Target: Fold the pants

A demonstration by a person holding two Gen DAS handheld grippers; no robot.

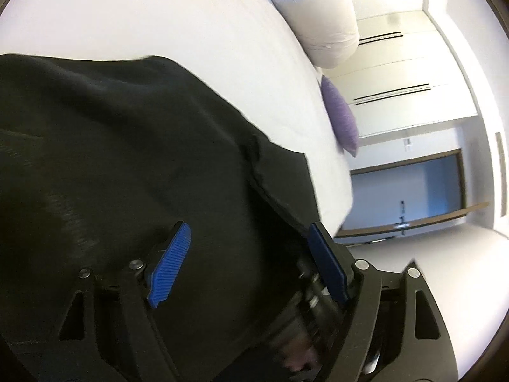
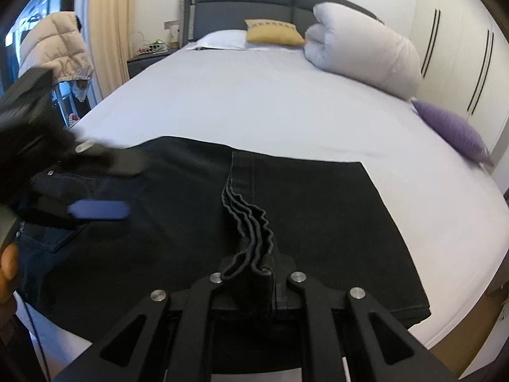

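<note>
Black pants (image 2: pixel 318 216) lie flat across the near end of a white bed (image 2: pixel 254 105). My right gripper (image 2: pixel 254 270) is shut on a bunched stack of folded hem layers of the pants, held just above the fabric. My left gripper (image 1: pixel 248 238) is open, its blue pads (image 1: pixel 171 264) wide apart over the pants (image 1: pixel 111 146) with nothing between them. It shows blurred at the left of the right wrist view (image 2: pixel 95 187), over the waist end. The right gripper's body (image 1: pixel 318 299) shows between the left fingers.
A rolled white duvet (image 2: pixel 366 51), a purple cushion (image 2: pixel 451 130) and a yellow cushion (image 2: pixel 273 33) lie on the bed's right and head end. White wardrobes (image 2: pixel 461 47) stand right. A padded jacket (image 2: pixel 54 47) hangs left by a curtain.
</note>
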